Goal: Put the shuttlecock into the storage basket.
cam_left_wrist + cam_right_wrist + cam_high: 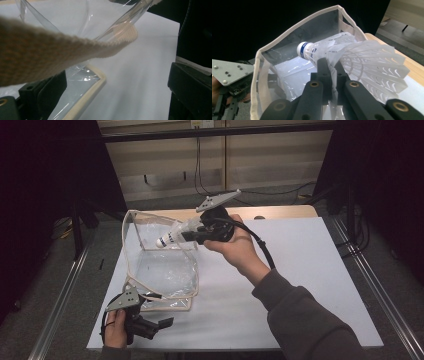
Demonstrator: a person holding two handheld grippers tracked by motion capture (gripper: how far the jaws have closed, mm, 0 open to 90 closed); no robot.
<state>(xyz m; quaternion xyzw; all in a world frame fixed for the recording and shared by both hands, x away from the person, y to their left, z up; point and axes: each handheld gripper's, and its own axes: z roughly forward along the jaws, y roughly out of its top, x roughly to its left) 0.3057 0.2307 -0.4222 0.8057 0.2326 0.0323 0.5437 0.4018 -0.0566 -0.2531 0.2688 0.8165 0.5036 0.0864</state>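
White plastic shuttlecock (352, 53), blue-banded cork pointing into mouth of clear, beige-trimmed pouch (161, 265) standing open on bench.

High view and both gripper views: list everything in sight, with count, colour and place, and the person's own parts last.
shuttlecock: one, white plastic with a blue band near the cork, pinched by its skirt in the right gripper, nose toward the bag's mouth
bag: one, clear plastic with cream fabric edging, on the left of the table, mouth standing open
strap: one, cream woven, across the left gripper's jaws
table: one, white top, wooden edge at the far side
right gripper: one, black, shut on the shuttlecock, raised over the bag
left gripper: one, black, at the bag's near corner
hands: two, one on each gripper, grey sleeve on the right arm
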